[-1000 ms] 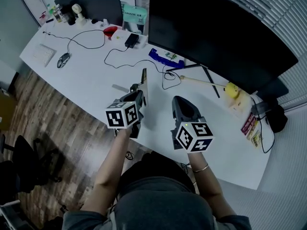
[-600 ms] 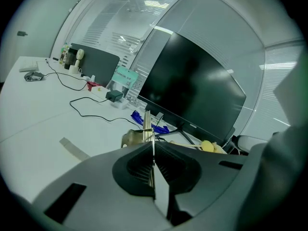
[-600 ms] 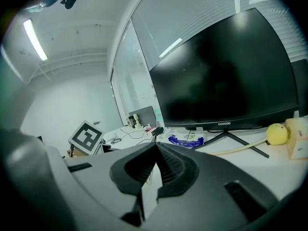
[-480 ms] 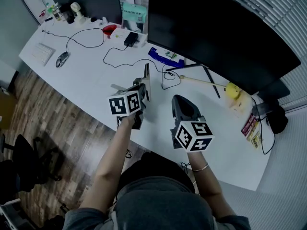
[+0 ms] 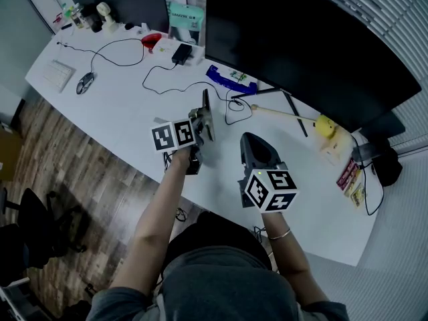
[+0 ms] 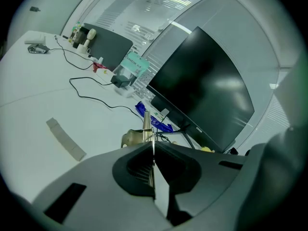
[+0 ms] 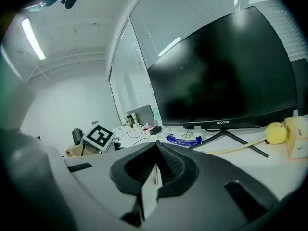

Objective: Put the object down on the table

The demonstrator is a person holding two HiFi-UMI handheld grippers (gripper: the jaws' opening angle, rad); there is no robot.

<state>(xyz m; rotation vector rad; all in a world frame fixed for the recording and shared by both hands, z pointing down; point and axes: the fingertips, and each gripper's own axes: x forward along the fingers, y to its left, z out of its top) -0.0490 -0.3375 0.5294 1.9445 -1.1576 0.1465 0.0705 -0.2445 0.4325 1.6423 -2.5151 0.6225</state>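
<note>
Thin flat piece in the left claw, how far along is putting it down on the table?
Done: nothing looks set down yet. In hand: the left claw is shut on the thin flat piece, holding it on edge over the white table. The right claw is shut and empty. Left: lower the piece onto the table and open the claw.

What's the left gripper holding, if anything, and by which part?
The left gripper holds a thin flat strip, pinched at its near end; the rest sticks out.
</note>
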